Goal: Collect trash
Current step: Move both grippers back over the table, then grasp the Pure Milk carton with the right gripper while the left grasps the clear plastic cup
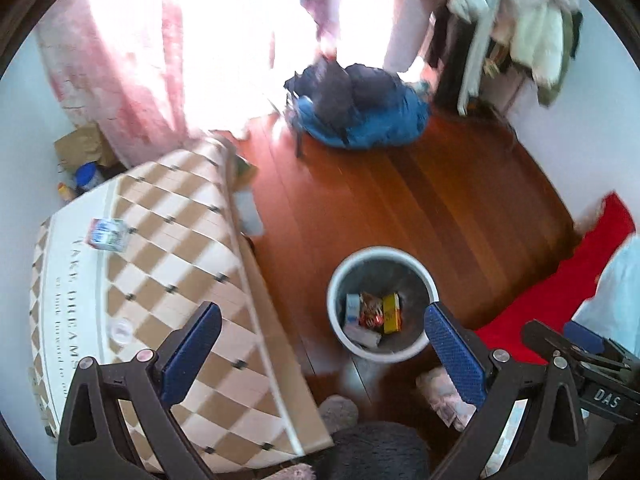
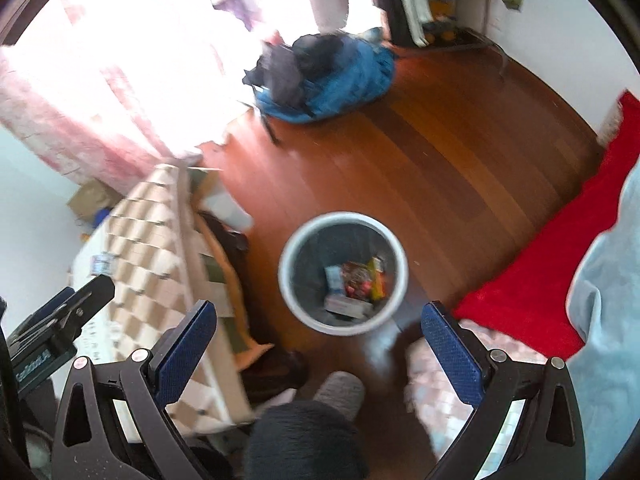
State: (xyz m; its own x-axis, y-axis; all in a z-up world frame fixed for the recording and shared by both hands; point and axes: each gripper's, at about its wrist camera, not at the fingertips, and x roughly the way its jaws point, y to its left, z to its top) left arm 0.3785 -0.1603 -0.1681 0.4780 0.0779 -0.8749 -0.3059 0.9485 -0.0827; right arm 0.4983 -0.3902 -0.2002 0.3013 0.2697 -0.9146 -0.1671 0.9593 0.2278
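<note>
A round white-rimmed waste bin [image 1: 400, 251] [image 2: 340, 216] stands on the wooden floor. It holds a yellow box [image 1: 391, 313], a red wrapper [image 1: 370, 312] and a pale blue carton [image 1: 352, 307]. My left gripper [image 1: 322, 350] hovers open and empty above the bin's near-left side and the table edge. My right gripper [image 2: 320, 346] is also open and empty, just short of the bin. A small blue-and-white carton [image 1: 106, 234] [image 2: 102, 264] lies on the checkered table [image 1: 180, 240], with a clear round lid [image 1: 120, 330] nearer to me.
A blue bag with dark clothes [image 1: 360, 116] lies on the floor beyond the bin. A red blanket [image 2: 560, 272] is at the right, pink curtains [image 1: 132, 92] at the back left. Grey slippers [image 2: 340, 390] and a dark fuzzy thing are right below me.
</note>
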